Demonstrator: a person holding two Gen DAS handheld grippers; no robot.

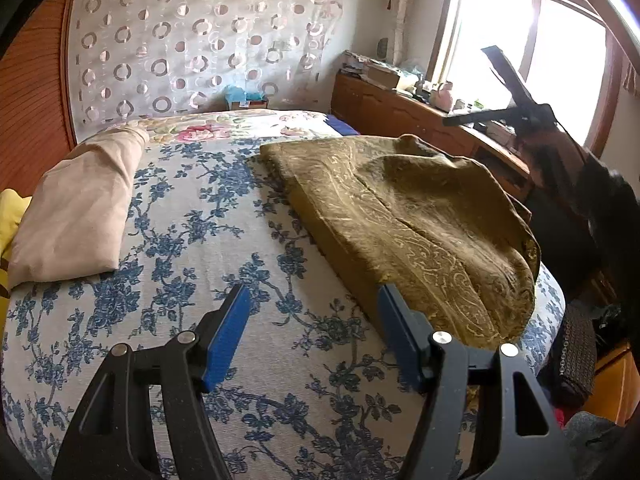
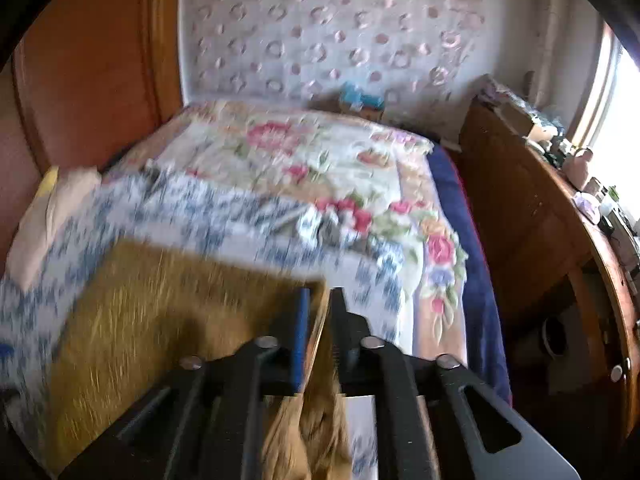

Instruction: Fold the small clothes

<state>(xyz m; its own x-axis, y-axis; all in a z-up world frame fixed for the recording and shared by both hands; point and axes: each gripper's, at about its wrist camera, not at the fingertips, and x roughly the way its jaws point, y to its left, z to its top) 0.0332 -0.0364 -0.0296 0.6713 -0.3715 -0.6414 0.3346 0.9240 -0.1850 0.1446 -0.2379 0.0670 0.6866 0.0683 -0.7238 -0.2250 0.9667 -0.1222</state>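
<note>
Olive garment [image 1: 404, 216] lies half-folded on blue-floral bedspread [image 1: 200, 216], near its window-side edge; open spread left of garment. Left gripper [image 1: 312, 332] jaws apart, empty, beside garment's near edge. Right gripper [image 2: 318, 320] slightly parted w/ garment edge between; blurry. No readable text.

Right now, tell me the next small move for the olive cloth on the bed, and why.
Probably let the right tongs finish opening and draw back. The olive cloth already lies doubled on the blue-flowered bedspread, yet an edge of it sits in their narrow gap. The left tongs hover open over the bedspread, holding nothing, ready to take the near edge for the next fold.
</note>
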